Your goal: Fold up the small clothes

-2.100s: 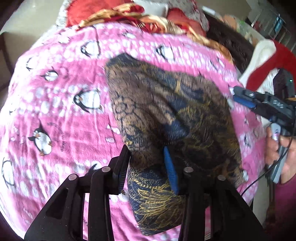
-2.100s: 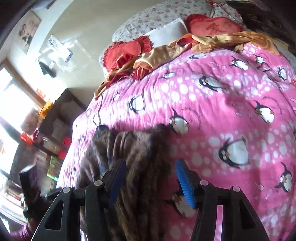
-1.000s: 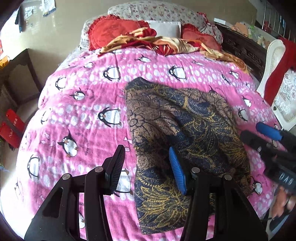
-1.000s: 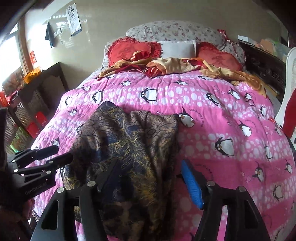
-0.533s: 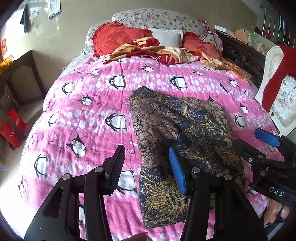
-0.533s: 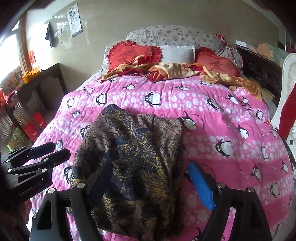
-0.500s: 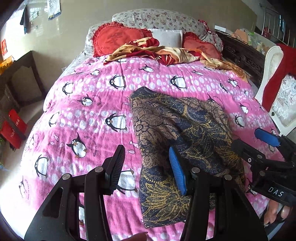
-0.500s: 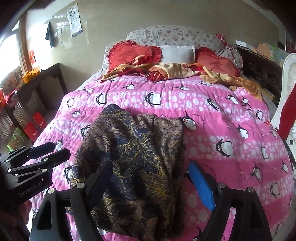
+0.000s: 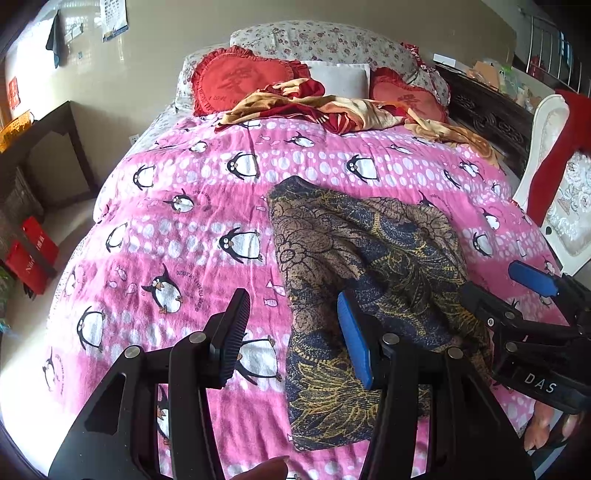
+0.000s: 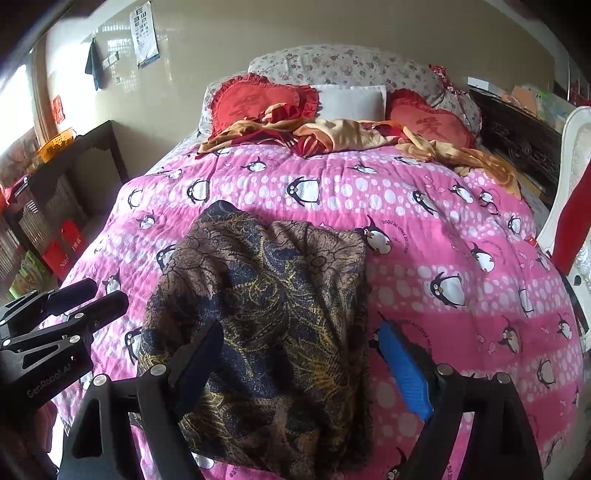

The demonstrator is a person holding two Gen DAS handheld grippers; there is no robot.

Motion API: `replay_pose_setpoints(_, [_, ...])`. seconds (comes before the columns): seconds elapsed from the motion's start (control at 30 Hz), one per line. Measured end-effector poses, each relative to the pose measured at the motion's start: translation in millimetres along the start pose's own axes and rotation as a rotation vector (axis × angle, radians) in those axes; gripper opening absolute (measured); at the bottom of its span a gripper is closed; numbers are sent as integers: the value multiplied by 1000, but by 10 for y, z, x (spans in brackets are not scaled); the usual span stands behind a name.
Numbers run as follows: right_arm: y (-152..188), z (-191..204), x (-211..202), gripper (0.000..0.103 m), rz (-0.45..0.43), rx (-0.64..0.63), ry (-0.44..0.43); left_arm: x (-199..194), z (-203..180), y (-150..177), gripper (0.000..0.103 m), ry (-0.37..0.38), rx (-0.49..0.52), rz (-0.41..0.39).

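A pink penguin-print blanket covers a bed, a dark gold-patterned garment lying folded on its near half, and above it the left gripper and right gripper hang open and empty, the right's jaws having just widened, so the fold looks released and the next move calls for regripping an edge.

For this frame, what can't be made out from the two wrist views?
- Patterned garment: its near hem, right wrist view, hidden behind the right gripper.
- How many layers it is folded into: not visible in either view.
- Wall poster: text too small.
- Left gripper: its handle, cut off by the bottom edge.
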State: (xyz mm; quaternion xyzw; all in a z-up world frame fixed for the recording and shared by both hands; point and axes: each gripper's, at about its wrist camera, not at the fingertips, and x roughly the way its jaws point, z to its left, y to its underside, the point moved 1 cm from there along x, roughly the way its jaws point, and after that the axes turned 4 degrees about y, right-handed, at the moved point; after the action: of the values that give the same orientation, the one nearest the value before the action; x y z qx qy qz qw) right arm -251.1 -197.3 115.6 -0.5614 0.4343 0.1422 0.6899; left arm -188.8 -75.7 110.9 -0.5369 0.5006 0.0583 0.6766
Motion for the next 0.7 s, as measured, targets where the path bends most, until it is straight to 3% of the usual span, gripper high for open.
replay_pose_setpoints(0.7, [25,35,33,84,15,-3,-2,38,21,12,49,0,-11,10])
